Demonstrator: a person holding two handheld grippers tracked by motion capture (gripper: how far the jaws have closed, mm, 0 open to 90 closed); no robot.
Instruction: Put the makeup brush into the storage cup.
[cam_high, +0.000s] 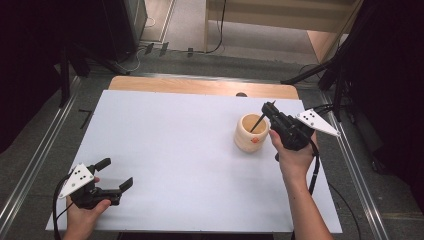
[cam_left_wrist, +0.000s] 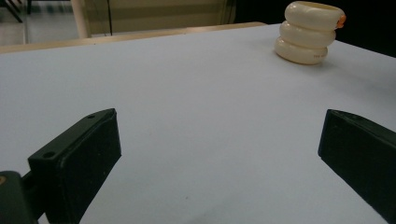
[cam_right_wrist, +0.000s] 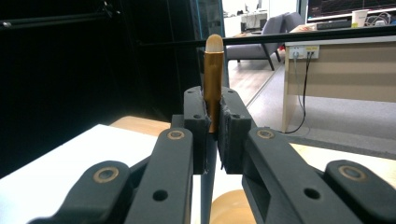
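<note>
Resting at the lower left of the frame, the left gripper (cam_high: 114, 173) is being kept wide apart, idle. Farther off, right of centre, a pen (cam_right_wrist: 213, 79) is being clamped by the right gripper (cam_high: 270, 108), apparently for dropping into the wooden cup (cam_high: 250, 132).

Open table (cam_high: 175, 150), sole obstacle: ringed cup (cam_high: 249, 132).

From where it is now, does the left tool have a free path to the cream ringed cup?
Probably yes. The left tool stands open, holding nothing, and bare white table lies between it and the cup. Only the right tool, shut on a thin pen over the cup's mouth, might crowd it.
</note>
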